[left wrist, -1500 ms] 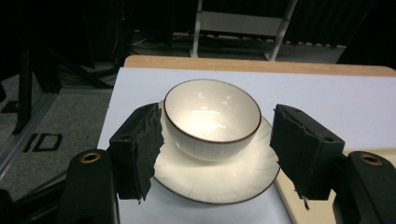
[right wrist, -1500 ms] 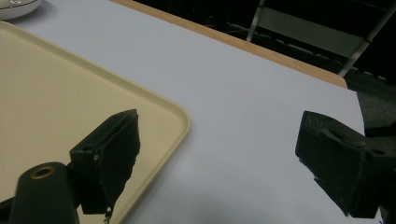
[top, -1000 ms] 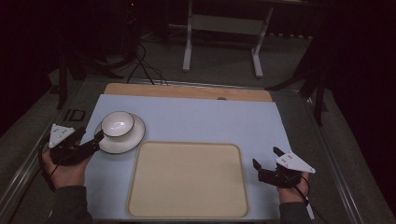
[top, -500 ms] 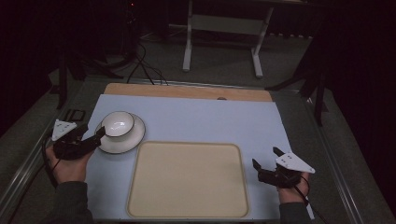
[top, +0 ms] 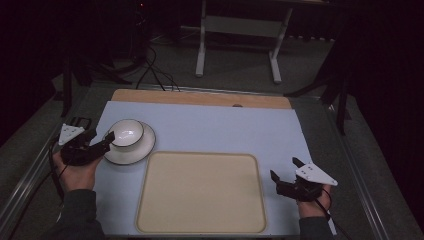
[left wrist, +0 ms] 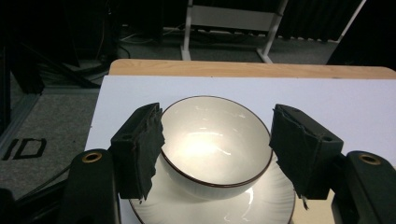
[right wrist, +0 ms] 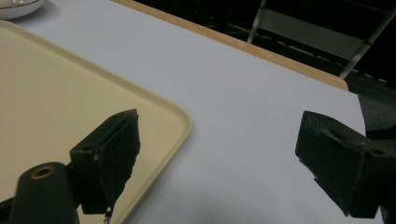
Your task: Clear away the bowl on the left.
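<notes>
A white bowl with a dark rim is seated on a white plate at the near-left part of the pale blue table cover, just beside the far-left corner of the beige tray. The bowl is judged to be glazed ceramic: stiff, fairly light, slippery under the pads and likely to chip if knocked or dropped. Because it sits loose on the plate, a sideways nudge could make it slide. It is probably best taken across its outer wall just below the rim, with both pads set squarely on opposite sides.

The left gripper is held wide open with the bowl between its jaws. One pad is seen very close to the bowl's wall, perhaps touching, while a small gap is left at the other side; nothing is gripped yet.

The right gripper is held low near the tray's right edge, well apart from the bowl, its jaws spread wide and empty.
</notes>
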Demonstrator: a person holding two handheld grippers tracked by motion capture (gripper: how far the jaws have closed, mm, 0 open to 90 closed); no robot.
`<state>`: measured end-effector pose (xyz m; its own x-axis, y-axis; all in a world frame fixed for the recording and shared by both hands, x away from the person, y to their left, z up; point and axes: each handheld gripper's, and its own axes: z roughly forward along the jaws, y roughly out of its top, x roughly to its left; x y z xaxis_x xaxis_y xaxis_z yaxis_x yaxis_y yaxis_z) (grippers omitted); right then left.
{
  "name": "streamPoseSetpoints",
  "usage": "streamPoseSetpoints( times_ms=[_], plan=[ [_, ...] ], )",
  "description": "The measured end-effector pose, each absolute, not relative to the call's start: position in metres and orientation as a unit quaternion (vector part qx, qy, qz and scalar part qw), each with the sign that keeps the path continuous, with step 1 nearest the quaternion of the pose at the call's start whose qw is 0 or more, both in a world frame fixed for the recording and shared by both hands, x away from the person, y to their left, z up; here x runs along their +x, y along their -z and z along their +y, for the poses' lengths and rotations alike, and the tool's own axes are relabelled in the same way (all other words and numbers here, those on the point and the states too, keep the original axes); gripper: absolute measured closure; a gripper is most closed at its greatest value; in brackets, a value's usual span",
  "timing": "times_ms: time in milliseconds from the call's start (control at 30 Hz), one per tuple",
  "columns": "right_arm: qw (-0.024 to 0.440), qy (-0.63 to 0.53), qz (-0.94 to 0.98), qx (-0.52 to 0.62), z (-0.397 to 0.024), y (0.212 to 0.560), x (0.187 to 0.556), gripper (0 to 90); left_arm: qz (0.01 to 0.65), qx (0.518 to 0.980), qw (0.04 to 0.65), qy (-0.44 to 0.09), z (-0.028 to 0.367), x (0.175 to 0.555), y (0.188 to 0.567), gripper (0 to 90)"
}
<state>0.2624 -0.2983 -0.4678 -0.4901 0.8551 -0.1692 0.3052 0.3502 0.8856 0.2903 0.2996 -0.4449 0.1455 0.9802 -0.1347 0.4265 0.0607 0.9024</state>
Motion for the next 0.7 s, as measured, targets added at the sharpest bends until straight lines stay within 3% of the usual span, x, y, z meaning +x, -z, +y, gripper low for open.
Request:
streamPoseSetpoints(
  times_ms=[700],
  plan=[
    [0.329, -0.419, 0.754, 0.383, -0.298, 0.468, 0.262, 13.3, 0.595, 0.612, 0.424, -0.303, 0.306, 0.314, 0.456, 36.2]
  ],
)
